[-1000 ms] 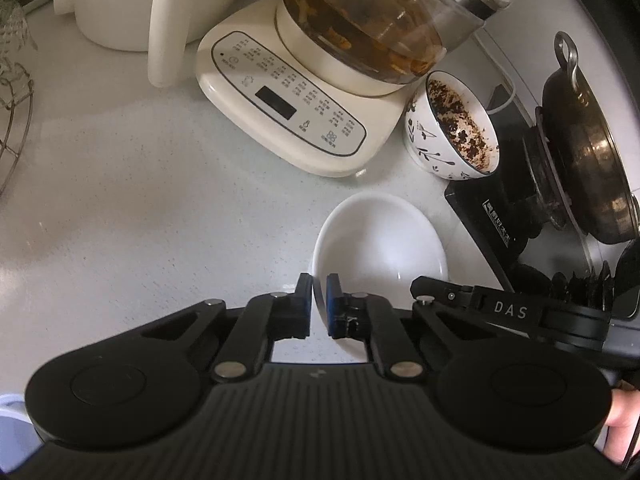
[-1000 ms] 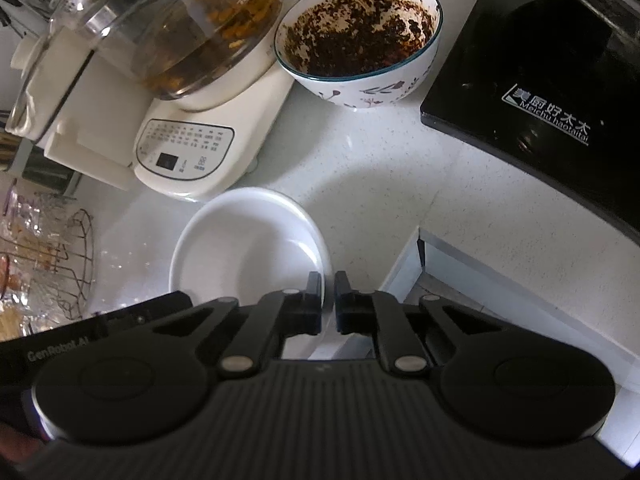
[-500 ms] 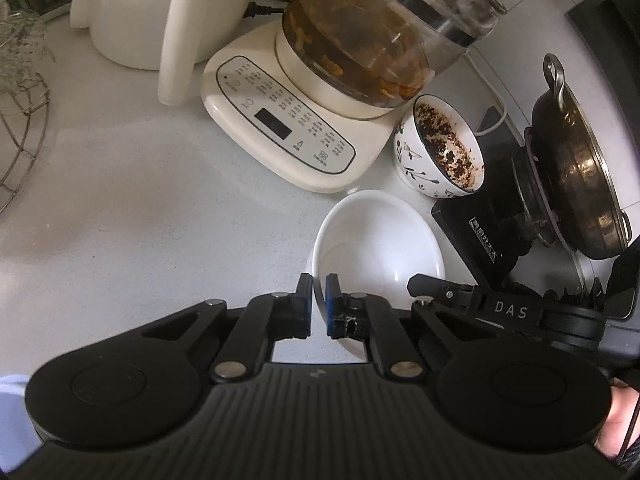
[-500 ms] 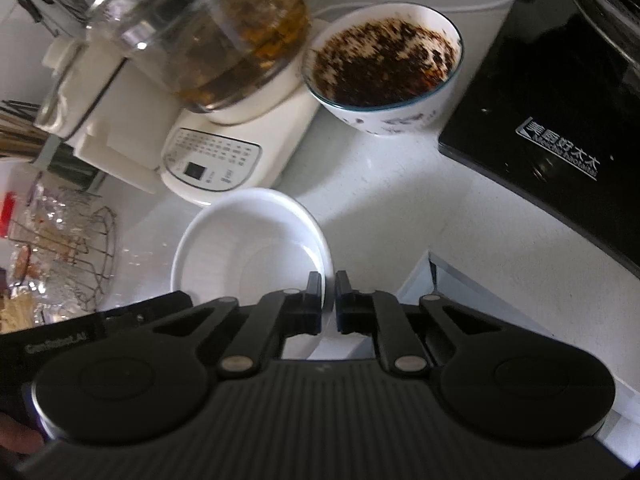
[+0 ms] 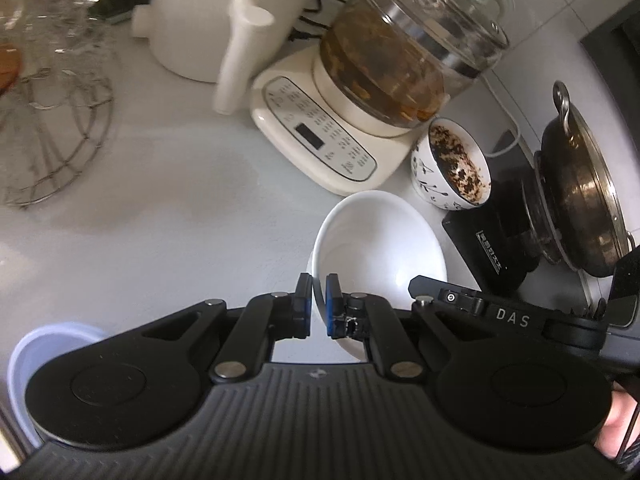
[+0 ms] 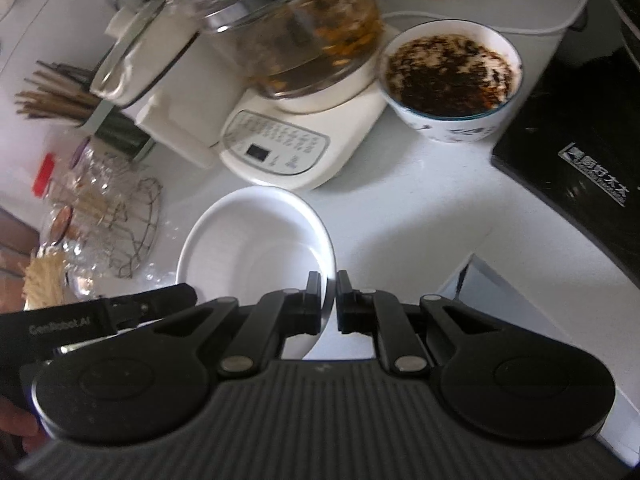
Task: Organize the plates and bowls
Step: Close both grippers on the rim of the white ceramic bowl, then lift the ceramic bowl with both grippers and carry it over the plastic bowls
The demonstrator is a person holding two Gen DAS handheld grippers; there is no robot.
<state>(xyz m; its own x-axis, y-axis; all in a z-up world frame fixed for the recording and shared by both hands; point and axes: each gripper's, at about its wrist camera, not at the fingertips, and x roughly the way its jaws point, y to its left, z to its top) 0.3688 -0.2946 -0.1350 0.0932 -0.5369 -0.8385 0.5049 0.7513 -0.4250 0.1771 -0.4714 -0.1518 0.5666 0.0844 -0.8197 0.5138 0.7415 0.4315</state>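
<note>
A white empty bowl [image 5: 380, 240] [image 6: 256, 248] hangs tilted over the pale counter [image 5: 168, 216], held by both tools. My left gripper [image 5: 318, 304] is shut on the bowl's left rim, its blue pads on either side of the wall. On the opposite rim my right gripper [image 6: 329, 304] is shut as well, with the thin white edge between its pads. Behind it, a patterned bowl [image 5: 456, 168] [image 6: 452, 80] smeared with dark residue stands on the counter beside the cooker.
A cream kettle base with a glass pot [image 5: 320, 136] and a white appliance [image 5: 224, 20] stand at the back. A wire basket [image 5: 52, 132] is at left, a black induction cooker [image 5: 492, 240] with a dark pot [image 5: 580, 184] at right, a pale blue container [image 5: 48, 348] near left.
Both grippers have risen with the white bowl still between them. The counter and appliances look farther off, and more of the back of the counter shows.
</note>
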